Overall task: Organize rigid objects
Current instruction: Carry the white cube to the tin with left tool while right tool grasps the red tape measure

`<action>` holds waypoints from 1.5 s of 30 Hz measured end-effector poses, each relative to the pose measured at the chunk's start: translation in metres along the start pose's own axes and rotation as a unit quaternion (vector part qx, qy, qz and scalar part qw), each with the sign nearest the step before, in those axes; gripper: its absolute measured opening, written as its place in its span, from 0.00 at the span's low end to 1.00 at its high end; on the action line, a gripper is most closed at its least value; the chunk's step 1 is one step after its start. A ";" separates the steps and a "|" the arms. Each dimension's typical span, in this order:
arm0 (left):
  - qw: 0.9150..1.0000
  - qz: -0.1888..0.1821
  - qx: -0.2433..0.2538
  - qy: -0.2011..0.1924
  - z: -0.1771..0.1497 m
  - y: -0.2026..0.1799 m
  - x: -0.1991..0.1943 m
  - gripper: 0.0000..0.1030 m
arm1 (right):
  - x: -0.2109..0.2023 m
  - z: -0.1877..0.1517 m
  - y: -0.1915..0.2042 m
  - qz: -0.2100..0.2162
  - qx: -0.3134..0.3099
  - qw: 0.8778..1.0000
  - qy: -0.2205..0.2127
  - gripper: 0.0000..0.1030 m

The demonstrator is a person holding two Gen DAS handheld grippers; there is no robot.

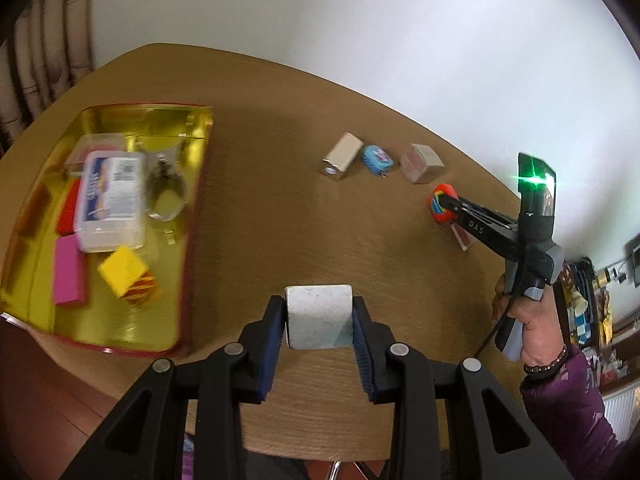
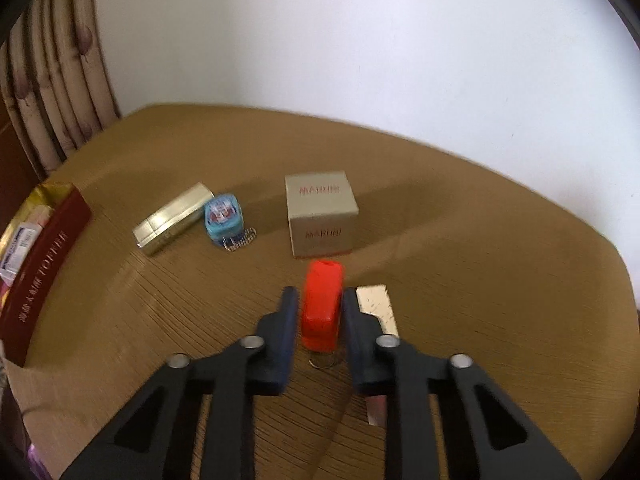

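Note:
My left gripper [image 1: 319, 316] is shut on a white block [image 1: 319, 315] and holds it above the wooden table, right of the gold tin [image 1: 192, 216]. The tin holds a white plastic box [image 1: 112, 200], pink and red blocks, a yellow cube [image 1: 126, 276] and a metal ring. My right gripper [image 2: 319, 312] has its fingers closed around a small orange-red tape measure [image 2: 321, 308] low over the table; it also shows in the left wrist view [image 1: 443, 204]. A gold box [image 2: 174, 218], a blue tape measure [image 2: 224, 216] and a beige cube box [image 2: 322, 216] lie on the table.
A flat mirrored card [image 2: 378, 312] lies under the right gripper's right finger. The tin's red wall [image 2: 44, 276] stands at the far left. A white wall is behind the table, and a curtain [image 2: 52, 92] hangs at left.

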State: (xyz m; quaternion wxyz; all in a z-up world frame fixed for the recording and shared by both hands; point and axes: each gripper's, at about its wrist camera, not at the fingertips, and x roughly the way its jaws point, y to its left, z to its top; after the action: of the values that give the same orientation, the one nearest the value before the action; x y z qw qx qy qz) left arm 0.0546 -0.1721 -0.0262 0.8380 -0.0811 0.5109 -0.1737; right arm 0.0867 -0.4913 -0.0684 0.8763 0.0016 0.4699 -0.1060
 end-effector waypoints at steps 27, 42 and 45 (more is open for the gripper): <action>0.998 0.053 -0.038 -0.007 0.064 0.093 -0.004 0.33 | -0.077 -0.024 0.060 0.205 0.085 0.975 -0.016 0.16; 0.998 0.042 -0.050 -0.027 0.061 0.112 -0.023 0.46 | -0.099 -0.007 0.092 0.235 0.060 0.970 -0.020 0.16; 0.995 0.060 -0.063 -0.049 0.053 0.125 -0.048 0.47 | -0.103 0.002 0.110 0.257 0.051 0.965 -0.018 0.16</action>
State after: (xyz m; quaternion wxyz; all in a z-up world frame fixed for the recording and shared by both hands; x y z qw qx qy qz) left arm 0.1079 -0.0411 -0.0010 0.8644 -0.1111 0.4827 -0.0867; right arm 0.0535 -0.3645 0.0066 0.8813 0.1648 0.4317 0.0992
